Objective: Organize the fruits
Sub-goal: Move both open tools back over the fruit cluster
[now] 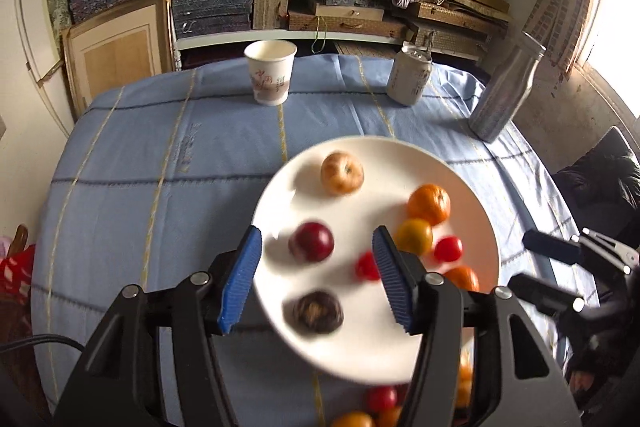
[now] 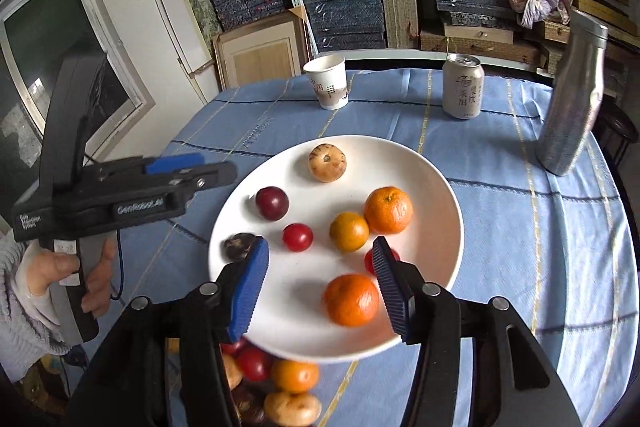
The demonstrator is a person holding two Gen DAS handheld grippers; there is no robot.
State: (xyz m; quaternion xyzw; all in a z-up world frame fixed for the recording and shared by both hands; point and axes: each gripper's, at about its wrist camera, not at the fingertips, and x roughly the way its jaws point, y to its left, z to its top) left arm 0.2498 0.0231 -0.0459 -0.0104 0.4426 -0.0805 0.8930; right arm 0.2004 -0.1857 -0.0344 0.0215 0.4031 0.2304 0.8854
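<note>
A white plate [image 2: 420, 163] [image 1: 384, 155] on the blue cloth holds several fruits: a tan apple [image 2: 327, 162] [image 1: 342, 173], a dark red plum [image 2: 272, 203] [image 1: 312, 242], a dark brown fruit [image 2: 238, 246] [image 1: 316, 311], red cherry tomatoes [image 2: 297, 237] [image 1: 449, 249], a yellow-orange fruit [image 2: 349, 231] [image 1: 414, 236] and oranges [image 2: 388, 209] [image 1: 429, 203]. My right gripper [image 2: 320, 279] is open above the plate's near side, with a large orange [image 2: 351, 299] just inside its right finger. My left gripper [image 1: 318, 267] [image 2: 200, 171] is open and empty over the plate's left part.
More fruits lie in a heap by the plate's near edge [image 2: 280, 387] [image 1: 380, 403]. A paper cup [image 2: 327, 81] [image 1: 270, 71], a drink can [image 2: 463, 85] [image 1: 409, 75] and a silver bottle [image 2: 572, 99] [image 1: 506, 87] stand at the far side. Shelves with boxes are behind.
</note>
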